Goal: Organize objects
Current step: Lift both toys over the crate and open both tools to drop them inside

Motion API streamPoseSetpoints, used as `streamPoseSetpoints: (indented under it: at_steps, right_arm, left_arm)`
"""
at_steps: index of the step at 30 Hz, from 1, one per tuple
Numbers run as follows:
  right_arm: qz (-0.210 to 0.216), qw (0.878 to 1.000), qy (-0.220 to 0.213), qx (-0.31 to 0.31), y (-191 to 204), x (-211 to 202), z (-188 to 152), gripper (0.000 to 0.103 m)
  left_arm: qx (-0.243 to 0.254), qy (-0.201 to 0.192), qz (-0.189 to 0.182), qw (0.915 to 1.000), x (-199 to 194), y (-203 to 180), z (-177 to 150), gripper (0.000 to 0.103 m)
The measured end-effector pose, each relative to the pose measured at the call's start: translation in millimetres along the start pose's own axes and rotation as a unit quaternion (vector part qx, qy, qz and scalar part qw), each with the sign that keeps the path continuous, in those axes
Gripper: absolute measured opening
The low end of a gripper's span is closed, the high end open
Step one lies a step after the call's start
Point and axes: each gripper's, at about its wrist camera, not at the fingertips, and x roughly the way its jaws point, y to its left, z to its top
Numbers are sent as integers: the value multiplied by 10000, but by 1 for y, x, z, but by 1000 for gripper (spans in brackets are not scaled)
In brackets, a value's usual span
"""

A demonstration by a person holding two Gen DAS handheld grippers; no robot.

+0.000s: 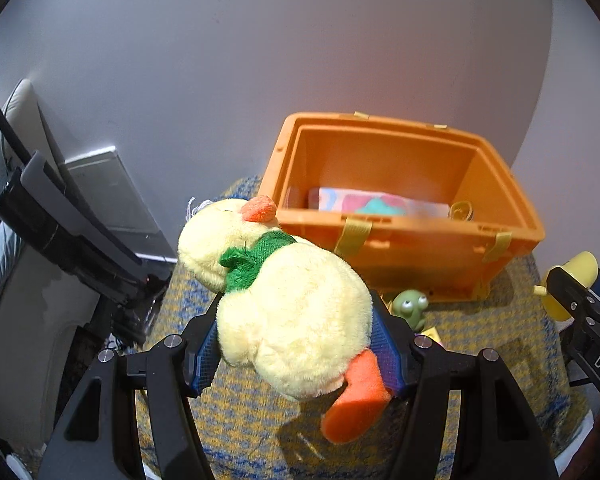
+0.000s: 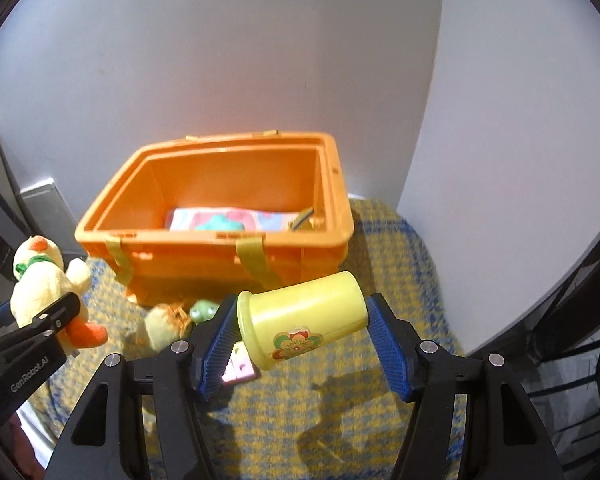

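- The left gripper [image 1: 296, 344] has its jaws clenched on a plush duck [image 1: 284, 304], which sits at the centre of the left wrist view, lifted clear of the yellow-and-blue woven cloth [image 1: 492, 344].
- The right gripper [image 2: 302, 340] has its jaws clamped on a yellow cup [image 2: 304, 320], low in the middle of the right wrist view, also off the cloth.
- The orange bin [image 1: 404, 248] stands open in the upper middle of both views, beyond both toys, with a pastel package [image 1: 380, 202] already lying inside.
- To do this step well, I would carry each toy over the near rim before letting go, one hand at a time so the grippers do not collide above the opening.
- The duck's long axis runs diagonally: head to the upper left, orange feet to the lower right.
- The cup lies on its side, long axis nearly across the frame, its flared rim to the left and tilted down.
- A small green frog toy [image 1: 410, 306] lies on the cloth just before the bin.
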Motion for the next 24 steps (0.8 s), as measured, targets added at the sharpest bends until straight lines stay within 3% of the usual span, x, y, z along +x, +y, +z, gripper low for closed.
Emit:
streamPoseSetpoints:
  at_steps: [17,24]
  right_arm:
    - [75,9992,-380,21,8,4,58,63]
    - [53,9991,-416,9,12,20,80,63]
  left_arm:
    - [396,-442,-133,9982,2,-9,69,64]
    - [443,-414,-206,9979,20,-11,93,64]
